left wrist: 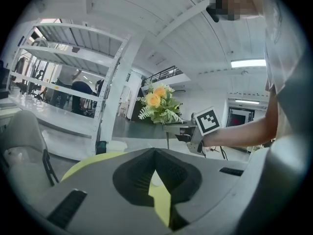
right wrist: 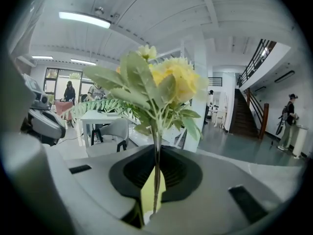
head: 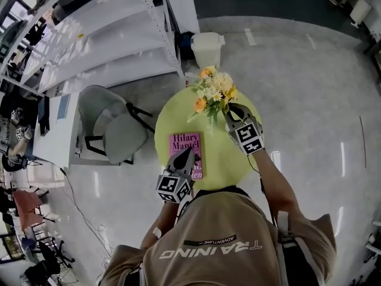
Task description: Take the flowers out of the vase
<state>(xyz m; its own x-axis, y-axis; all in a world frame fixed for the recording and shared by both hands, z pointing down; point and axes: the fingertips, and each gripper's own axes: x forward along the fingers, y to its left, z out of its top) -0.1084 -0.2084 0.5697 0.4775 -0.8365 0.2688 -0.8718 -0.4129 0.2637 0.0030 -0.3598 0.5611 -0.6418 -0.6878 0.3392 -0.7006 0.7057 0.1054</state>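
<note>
My right gripper (head: 228,113) pinches the flowers (head: 214,91) by their stem (right wrist: 156,153), blooms just beyond its tips; my left gripper (head: 184,158), pressed together and empty, hangs apart over the book (head: 188,140)

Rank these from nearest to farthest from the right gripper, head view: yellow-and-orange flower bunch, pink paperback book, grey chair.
1. yellow-and-orange flower bunch: stem gripped by the right gripper.
2. pink paperback book: flat on the round yellow-green table, to the gripper's left.
3. grey chair: on the floor, left of the table.
</note>
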